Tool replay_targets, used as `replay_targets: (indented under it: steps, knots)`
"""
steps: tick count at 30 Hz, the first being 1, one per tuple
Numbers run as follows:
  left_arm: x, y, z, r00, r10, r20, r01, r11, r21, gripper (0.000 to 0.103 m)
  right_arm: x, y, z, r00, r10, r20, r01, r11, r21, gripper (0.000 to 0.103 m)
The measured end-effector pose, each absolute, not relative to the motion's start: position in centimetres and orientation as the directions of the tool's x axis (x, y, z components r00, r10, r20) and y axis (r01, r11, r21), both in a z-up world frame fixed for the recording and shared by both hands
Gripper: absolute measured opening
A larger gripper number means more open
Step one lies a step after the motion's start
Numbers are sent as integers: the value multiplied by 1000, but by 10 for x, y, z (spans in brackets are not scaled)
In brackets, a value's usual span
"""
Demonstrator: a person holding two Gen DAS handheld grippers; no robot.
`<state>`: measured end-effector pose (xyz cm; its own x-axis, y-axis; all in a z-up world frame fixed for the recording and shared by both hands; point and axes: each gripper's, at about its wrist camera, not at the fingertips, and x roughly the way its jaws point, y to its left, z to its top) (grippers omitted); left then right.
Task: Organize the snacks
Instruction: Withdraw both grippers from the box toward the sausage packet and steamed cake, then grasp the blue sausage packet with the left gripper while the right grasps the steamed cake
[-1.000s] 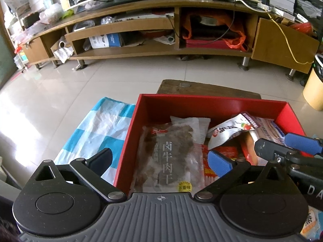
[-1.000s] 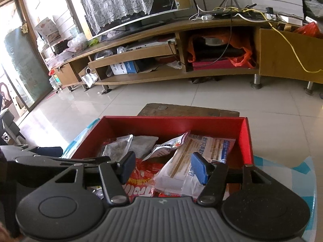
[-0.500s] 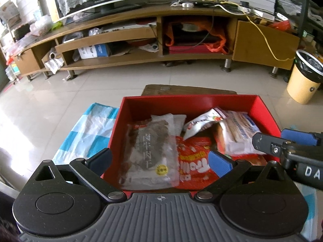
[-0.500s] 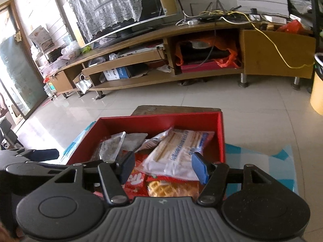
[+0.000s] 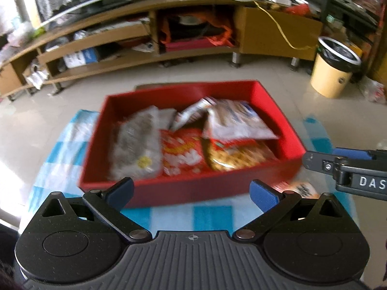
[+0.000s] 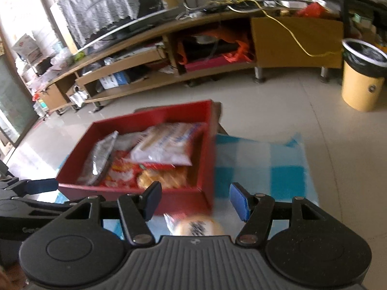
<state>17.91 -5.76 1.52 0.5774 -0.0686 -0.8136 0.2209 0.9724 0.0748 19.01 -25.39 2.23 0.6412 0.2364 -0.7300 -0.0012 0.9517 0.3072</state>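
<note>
A red box (image 5: 271, 101) (image 6: 208, 149) sits on a blue-and-white checked cloth (image 5: 212, 215) (image 6: 261, 169). Several snack packets lie in it: a clear packet of dried beef (image 5: 137, 142), a red packet (image 5: 181, 154), a white biscuit packet (image 5: 237, 123) (image 6: 167, 145) and a packet of round crackers (image 5: 239, 157). One small snack packet (image 6: 196, 226) (image 5: 300, 189) lies on the cloth just in front of the box. My left gripper (image 5: 191, 193) is open and empty, held back from the box's near wall. My right gripper (image 6: 196, 199) is open and empty above the loose packet; it also shows in the left wrist view (image 5: 338, 162).
A long wooden TV cabinet (image 5: 169, 36) (image 6: 193, 55) with cluttered shelves runs along the far wall. A yellow waste bin (image 5: 336, 70) (image 6: 362, 75) stands on the tiled floor at the right. A wooden board (image 5: 145, 87) lies behind the box.
Both grippers have pulled back and up from over the box, so the whole box and the cloth in front now show. The loose packet has come into view.
</note>
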Motion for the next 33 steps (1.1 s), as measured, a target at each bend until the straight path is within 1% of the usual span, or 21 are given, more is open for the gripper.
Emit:
replay_targets:
  steps: [4, 9, 14, 15, 18, 23, 26, 28, 31, 33]
  knots:
    - [171, -67, 3, 536, -89, -839, 243, 969, 52, 103, 181, -261, 16, 619, 235, -749, -1, 954, 299, 61]
    - [161, -63, -9, 496, -87, -864, 231, 972, 35, 103, 191, -254, -1, 551, 300, -779, -30, 940, 340, 63]
    - [155, -51, -18, 443, -103, -890, 231, 973, 3, 103, 202, -239, -14, 505, 307, -807, -61, 945, 322, 72]
    - [153, -51, -20, 434, -114, -893, 241, 970, -7, 103, 203, -235, -17, 499, 299, -814, -71, 950, 305, 76]
    - [146, -59, -22, 419, -146, -896, 293, 956, -19, 103, 204, -228, -23, 485, 267, -833, -107, 963, 247, 80]
    - [130, -83, -24, 374, -256, -891, 420, 904, -83, 103, 207, -232, -24, 468, 281, -838, -128, 960, 250, 82]
    - [118, -102, -29, 352, -306, -884, 504, 858, -96, 103, 209, -235, -21, 456, 303, -837, -157, 953, 260, 82]
    - [112, -116, -37, 348, -303, -887, 532, 843, -80, 103, 209, -238, -19, 460, 305, -834, -149, 952, 266, 82]
    - [110, -135, -49, 362, -276, -890, 544, 838, -39, 103, 210, -243, -15, 463, 313, -830, -154, 950, 272, 82]
    - [113, -143, -55, 359, -268, -894, 544, 838, -33, 103, 208, -247, -12, 470, 321, -822, -154, 947, 282, 82]
